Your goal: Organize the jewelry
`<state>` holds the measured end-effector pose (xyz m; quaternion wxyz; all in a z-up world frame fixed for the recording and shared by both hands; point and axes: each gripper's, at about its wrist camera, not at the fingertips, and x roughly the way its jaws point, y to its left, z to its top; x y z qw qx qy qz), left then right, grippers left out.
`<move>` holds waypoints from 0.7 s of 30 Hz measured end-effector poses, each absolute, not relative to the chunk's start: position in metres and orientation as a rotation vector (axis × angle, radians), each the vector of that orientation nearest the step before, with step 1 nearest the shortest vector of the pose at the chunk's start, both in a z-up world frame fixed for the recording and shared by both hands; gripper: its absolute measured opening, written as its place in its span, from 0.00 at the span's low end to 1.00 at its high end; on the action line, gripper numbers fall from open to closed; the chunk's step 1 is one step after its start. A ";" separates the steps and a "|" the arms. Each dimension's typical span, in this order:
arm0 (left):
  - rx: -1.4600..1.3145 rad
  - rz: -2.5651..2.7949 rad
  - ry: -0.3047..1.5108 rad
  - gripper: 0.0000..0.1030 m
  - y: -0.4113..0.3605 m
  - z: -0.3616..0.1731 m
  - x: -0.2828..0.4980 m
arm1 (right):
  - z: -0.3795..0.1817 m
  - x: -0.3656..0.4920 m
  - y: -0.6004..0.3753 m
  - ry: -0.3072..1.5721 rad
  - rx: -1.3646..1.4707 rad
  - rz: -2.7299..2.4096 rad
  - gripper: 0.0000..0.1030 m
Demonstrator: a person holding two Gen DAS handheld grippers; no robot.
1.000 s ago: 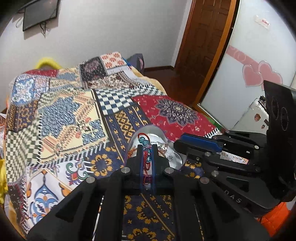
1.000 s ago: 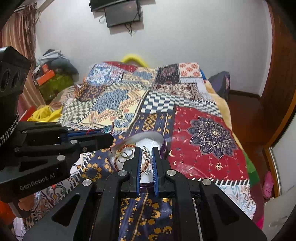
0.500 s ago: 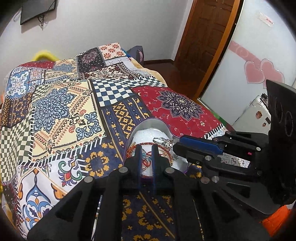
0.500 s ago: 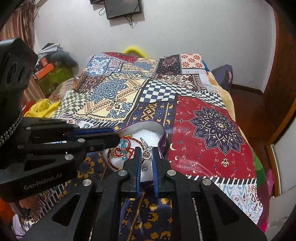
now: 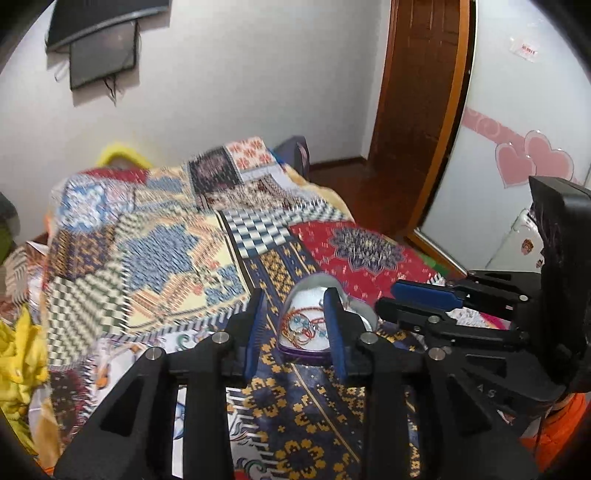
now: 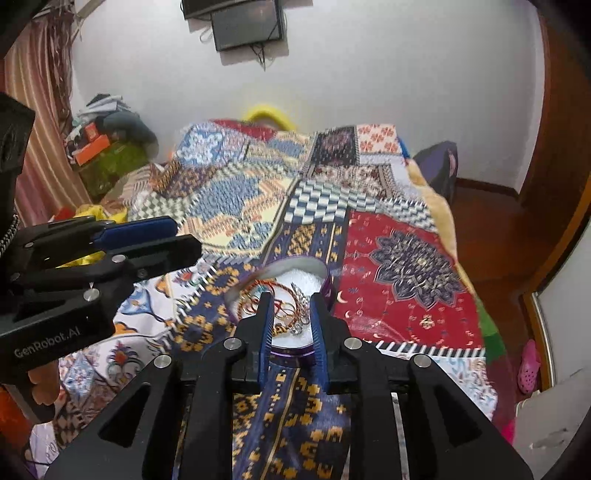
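A heart-shaped purple tin with a white lining sits on the patchwork bedspread. Red and orange bracelets and silver pieces lie inside it. My left gripper is open and empty, raised just in front of the tin. My right gripper is open and empty, over the tin's near edge. Each gripper shows from the side in the other's view: the right one, the left one.
The patchwork bedspread covers the bed. Yellow cloth lies at the left. A wooden door and a white wardrobe with pink hearts stand at the right. A screen hangs on the wall.
Both grippers have opened. The left one let go of the beaded bracelet, which now lies in the tin. Both views have tilted up and back a little.
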<state>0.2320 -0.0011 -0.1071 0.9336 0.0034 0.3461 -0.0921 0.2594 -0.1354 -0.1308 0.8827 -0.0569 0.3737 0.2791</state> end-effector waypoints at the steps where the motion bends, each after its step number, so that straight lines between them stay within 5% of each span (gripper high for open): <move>1: 0.010 -0.182 0.689 0.30 -0.001 -0.100 0.226 | -0.124 0.255 -0.137 0.763 -0.117 0.576 0.17; 10: 0.024 -0.131 0.434 0.32 -0.004 -0.020 0.152 | -0.038 0.193 -0.164 0.511 -0.043 0.547 0.17; 17: 0.014 -0.096 0.225 0.51 -0.007 0.027 0.078 | 0.024 0.119 -0.182 0.245 -0.002 0.506 0.18; 19: -0.001 -0.087 0.188 0.59 -0.004 0.034 0.062 | 0.031 0.103 -0.184 0.195 -0.002 0.488 0.21; 21: -0.016 -0.080 0.163 0.66 -0.003 0.037 0.049 | 0.036 0.087 -0.184 0.151 -0.001 0.468 0.39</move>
